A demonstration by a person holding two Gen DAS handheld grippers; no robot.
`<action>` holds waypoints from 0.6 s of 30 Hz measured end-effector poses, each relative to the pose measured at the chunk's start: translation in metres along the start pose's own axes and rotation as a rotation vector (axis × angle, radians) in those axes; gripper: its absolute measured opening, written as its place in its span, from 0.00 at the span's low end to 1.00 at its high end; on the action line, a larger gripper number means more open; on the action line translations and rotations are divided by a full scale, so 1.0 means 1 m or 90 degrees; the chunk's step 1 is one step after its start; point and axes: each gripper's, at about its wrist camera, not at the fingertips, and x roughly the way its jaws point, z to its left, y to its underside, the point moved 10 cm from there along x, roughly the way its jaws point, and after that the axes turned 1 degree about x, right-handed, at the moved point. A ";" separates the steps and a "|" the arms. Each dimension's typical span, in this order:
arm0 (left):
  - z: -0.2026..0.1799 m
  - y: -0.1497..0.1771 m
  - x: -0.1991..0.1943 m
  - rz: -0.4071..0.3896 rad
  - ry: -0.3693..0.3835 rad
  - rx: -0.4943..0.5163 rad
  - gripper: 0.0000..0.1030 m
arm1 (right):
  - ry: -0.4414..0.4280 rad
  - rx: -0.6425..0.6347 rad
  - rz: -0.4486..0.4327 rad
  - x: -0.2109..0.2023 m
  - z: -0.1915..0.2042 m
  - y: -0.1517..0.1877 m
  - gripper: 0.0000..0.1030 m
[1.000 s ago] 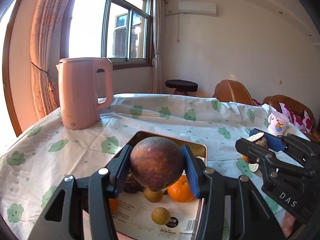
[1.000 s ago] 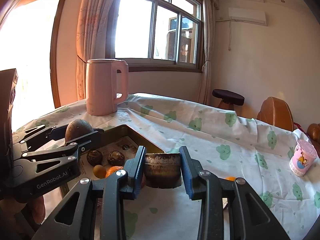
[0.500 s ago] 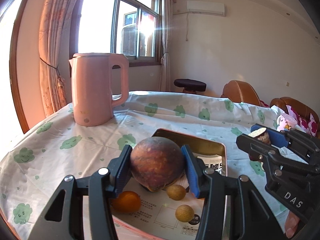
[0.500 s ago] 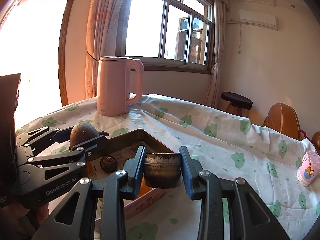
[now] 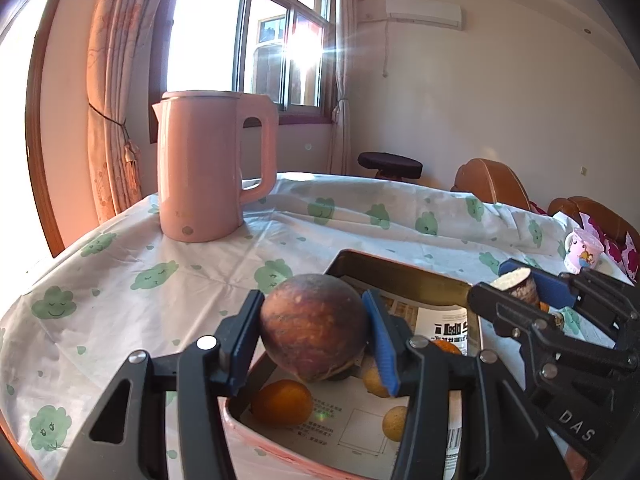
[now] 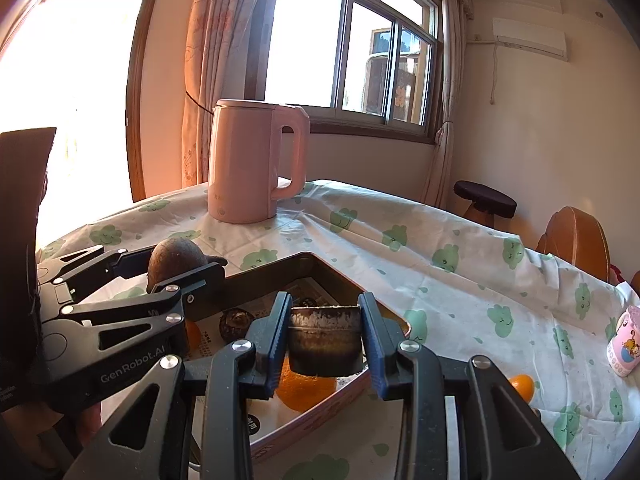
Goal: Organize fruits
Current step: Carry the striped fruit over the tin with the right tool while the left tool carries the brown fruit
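My left gripper (image 5: 313,304) is shut on a round reddish-brown fruit (image 5: 314,332), held just above the near end of a shallow pink-walled box (image 5: 400,274). In the box lie an orange (image 5: 282,402) and small tan fruits (image 5: 394,422). My right gripper (image 6: 325,312) is shut on a short dark cylinder of cut fruit (image 6: 325,350) over the box's corner (image 6: 340,278), above another orange (image 6: 306,392). Each wrist view also shows the other gripper: the left gripper (image 6: 178,266) at the left edge, the right gripper (image 5: 514,286) at the right with the piece's white cut face up.
A tall pink kettle (image 5: 204,168) stands at the far left of the cloud-print tablecloth (image 5: 140,300). A pink printed cup (image 6: 624,340) sits at the right, and a small orange fruit (image 6: 522,386) lies on the cloth near it. Chairs and a stool stand behind the table.
Both grippers have moved left across the box toward the kettle side, each keeping its fruit. The kettle looks larger and nearer the middle of both views.
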 end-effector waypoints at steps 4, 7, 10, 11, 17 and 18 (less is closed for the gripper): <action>0.002 0.003 0.003 0.008 -0.002 -0.001 0.51 | -0.005 0.002 0.008 0.005 0.003 0.003 0.35; 0.003 0.004 0.005 0.012 -0.003 -0.002 0.51 | -0.005 0.003 0.013 0.009 0.004 0.005 0.35; 0.006 0.004 0.006 0.014 -0.005 -0.003 0.51 | -0.004 0.003 0.018 0.012 0.006 0.008 0.35; 0.006 0.004 0.007 0.015 -0.006 -0.004 0.51 | -0.004 0.002 0.019 0.013 0.006 0.008 0.35; 0.011 0.007 0.011 0.025 -0.008 -0.009 0.51 | -0.005 -0.003 0.028 0.019 0.010 0.011 0.35; 0.012 0.008 0.012 0.027 -0.008 -0.010 0.51 | -0.006 -0.005 0.030 0.020 0.012 0.013 0.35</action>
